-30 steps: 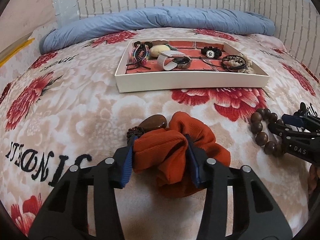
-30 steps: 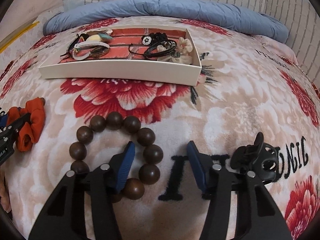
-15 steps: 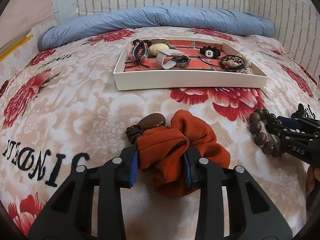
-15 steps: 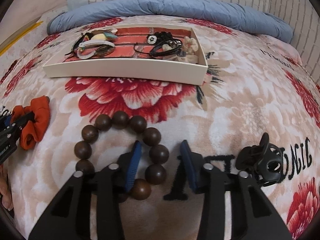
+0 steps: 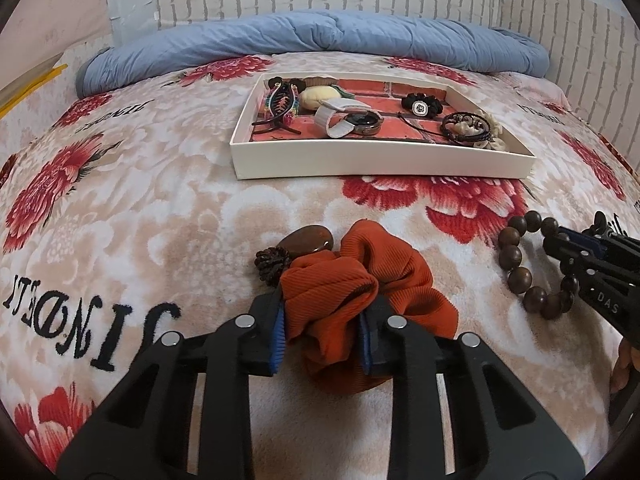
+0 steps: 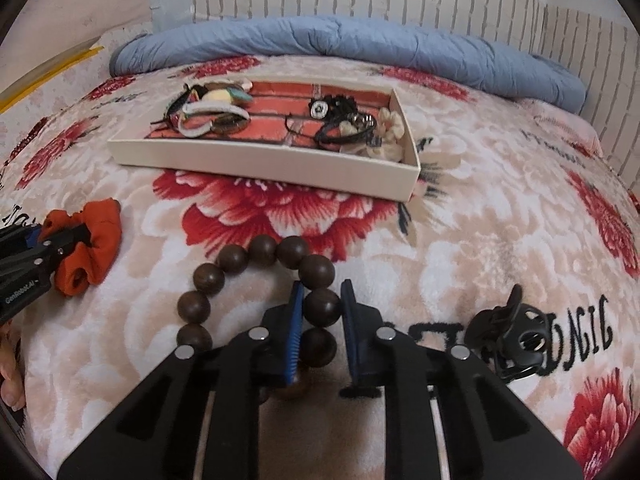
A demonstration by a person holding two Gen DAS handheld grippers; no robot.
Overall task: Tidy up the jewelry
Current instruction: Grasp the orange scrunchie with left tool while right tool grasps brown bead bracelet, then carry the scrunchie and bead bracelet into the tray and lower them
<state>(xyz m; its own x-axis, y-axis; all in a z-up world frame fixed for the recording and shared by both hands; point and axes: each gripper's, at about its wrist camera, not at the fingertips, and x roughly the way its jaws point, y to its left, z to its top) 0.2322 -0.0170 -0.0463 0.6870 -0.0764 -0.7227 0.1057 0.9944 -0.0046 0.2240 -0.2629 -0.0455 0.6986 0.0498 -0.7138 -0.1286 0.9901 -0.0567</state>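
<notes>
An orange scrunchie [image 5: 384, 264] lies on the flowered blanket, and my left gripper [image 5: 323, 320] is closing on it, its blue pads squeezing the near fold. A brown wooden bead bracelet [image 6: 234, 258] lies to its right. My right gripper [image 6: 322, 308] is closing on the bracelet, with one bead pinched between the pads. The right wrist view shows the scrunchie [image 6: 100, 232] and the left gripper [image 6: 60, 240] at the left edge. In the left wrist view the bracelet [image 5: 520, 280] and right gripper [image 5: 576, 248] sit at the right edge. A white tray [image 5: 380, 164] farther back holds several pieces of jewelry.
A brown stone hair tie [image 5: 306, 242] lies just beyond the scrunchie. A black claw clip [image 6: 514, 330] rests right of my right gripper. A rolled blue duvet [image 5: 320, 36] lines the bed's far side below a brick-pattern wall. The tray [image 6: 260, 164] lies between duvet and grippers.
Both grippers' jaws have narrowed: the left now squeezes the scrunchie's fold, and the right has come in from wide apart to pinch a bead. Neither object has left the blanket.
</notes>
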